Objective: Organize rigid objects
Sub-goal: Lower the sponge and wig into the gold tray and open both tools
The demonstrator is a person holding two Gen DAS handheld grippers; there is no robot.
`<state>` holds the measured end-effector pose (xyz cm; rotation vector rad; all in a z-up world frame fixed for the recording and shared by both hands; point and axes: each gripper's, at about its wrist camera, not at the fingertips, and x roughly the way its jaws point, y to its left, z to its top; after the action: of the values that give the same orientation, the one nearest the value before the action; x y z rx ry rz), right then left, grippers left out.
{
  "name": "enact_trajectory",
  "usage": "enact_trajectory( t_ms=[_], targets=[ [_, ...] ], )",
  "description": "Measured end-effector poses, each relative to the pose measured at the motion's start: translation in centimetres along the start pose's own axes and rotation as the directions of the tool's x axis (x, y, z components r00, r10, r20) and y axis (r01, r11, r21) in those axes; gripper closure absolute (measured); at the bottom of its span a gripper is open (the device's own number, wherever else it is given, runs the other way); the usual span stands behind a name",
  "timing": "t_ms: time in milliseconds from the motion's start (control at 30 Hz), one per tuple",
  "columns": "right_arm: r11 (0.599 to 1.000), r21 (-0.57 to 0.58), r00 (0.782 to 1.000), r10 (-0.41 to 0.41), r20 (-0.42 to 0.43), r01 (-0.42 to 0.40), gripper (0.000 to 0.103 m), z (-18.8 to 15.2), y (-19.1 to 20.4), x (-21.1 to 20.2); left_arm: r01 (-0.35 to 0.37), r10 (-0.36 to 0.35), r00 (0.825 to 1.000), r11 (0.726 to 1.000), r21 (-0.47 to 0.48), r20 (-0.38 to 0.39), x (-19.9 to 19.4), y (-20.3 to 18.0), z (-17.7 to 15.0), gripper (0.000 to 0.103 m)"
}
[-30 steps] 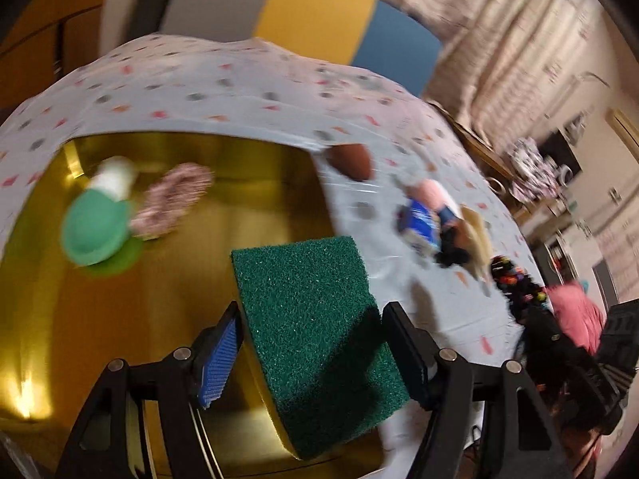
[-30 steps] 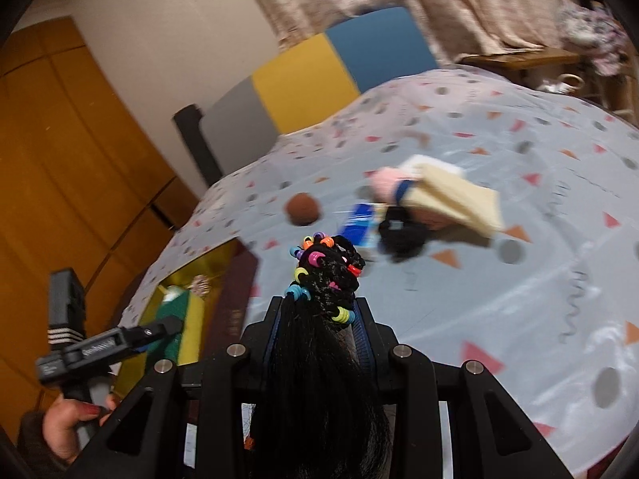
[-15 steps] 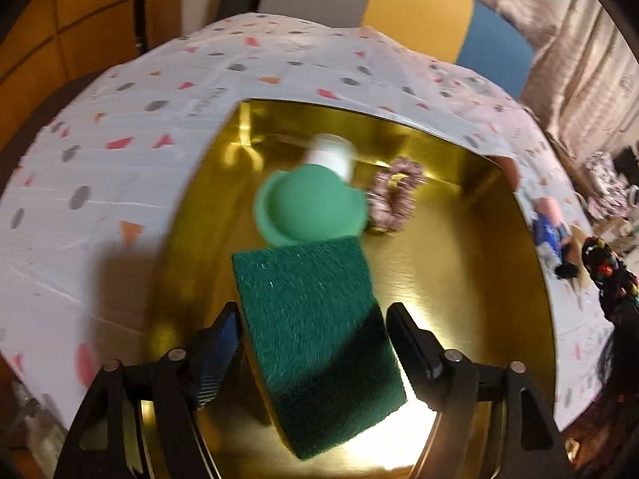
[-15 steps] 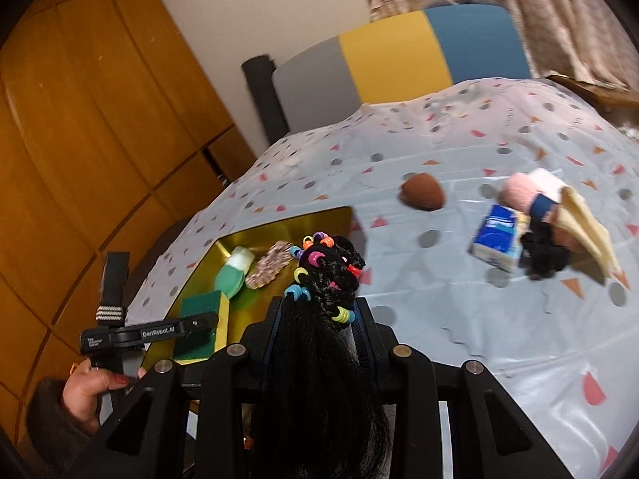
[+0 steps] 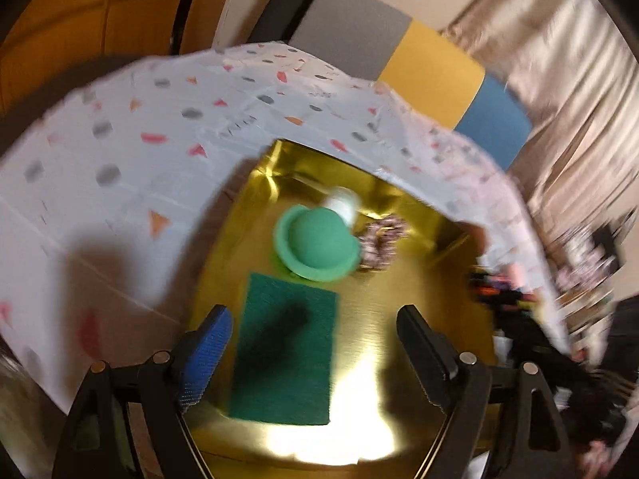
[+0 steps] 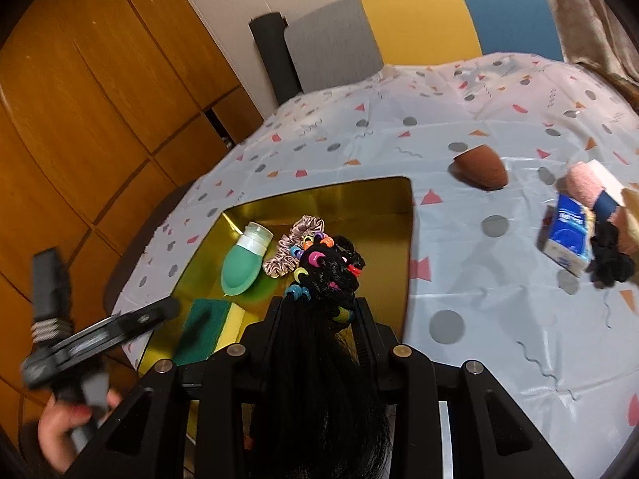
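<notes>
Lying flat in the gold tray (image 5: 435,263), the green-and-yellow sponge (image 5: 285,355) is sitting between the jaws of the left gripper (image 5: 309,345), which have just been opening and are now standing wide, with neither pad touching it. Beyond the sponge in the tray, the green silicone bottle (image 5: 315,245) is lying beside a pink scrunchie (image 5: 381,241). The right gripper (image 6: 319,315) is hovering over the tray's near edge, clamping a black braided hairpiece with coloured beads (image 6: 323,275). Outside the tray, on the patterned tablecloth (image 6: 479,319), a brown makeup sponge (image 6: 481,169) and a blue tissue pack (image 6: 569,239) are lying.
</notes>
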<state>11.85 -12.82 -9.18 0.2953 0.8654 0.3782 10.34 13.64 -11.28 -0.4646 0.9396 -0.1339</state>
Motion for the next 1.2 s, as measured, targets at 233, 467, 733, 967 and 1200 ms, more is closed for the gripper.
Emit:
enact_trajectory(
  t_ms=[233, 467, 733, 967, 1200],
  targets=[
    [0.998, 0.004, 0.995, -0.058, -0.079, 0.059, 0.069, 2.2, 0.4, 4.8, 0.008, -0.009, 1.000, 0.999, 0.048, 0.014, -0.7, -1.4, -1.6, 0.017],
    [0.994, 0.049, 0.989, -0.094, -0.113, 0.100, 0.069, 3.9, 0.3, 8.1, 0.009, -0.009, 1.000, 1.000, 0.017, 0.029, -1.0, -0.5, -1.6, 0.017],
    [0.993, 0.058, 0.993, -0.096, -0.070, 0.100, 0.047, 5.4, 1.2, 9.4, 0.011, -0.012, 0.999, 1.000, 0.014, 0.038, -1.2, -0.5, -1.5, 0.017],
    [0.997, 0.027, 0.997, -0.073, 0.011, 0.073, 0.035, 4.8, 1.4, 5.5, 0.023, -0.023, 0.999, 1.000, 0.012, 0.036, -1.0, -0.8, -1.9, 0.018],
    [0.996, 0.054, 0.996, -0.074, 0.042, 0.072, 0.030, 3.6, 0.0, 2.1, 0.056, -0.056, 0.998, 0.997, 0.046, 0.014, -0.8, -2.5, -2.7, 0.018]
  ],
)
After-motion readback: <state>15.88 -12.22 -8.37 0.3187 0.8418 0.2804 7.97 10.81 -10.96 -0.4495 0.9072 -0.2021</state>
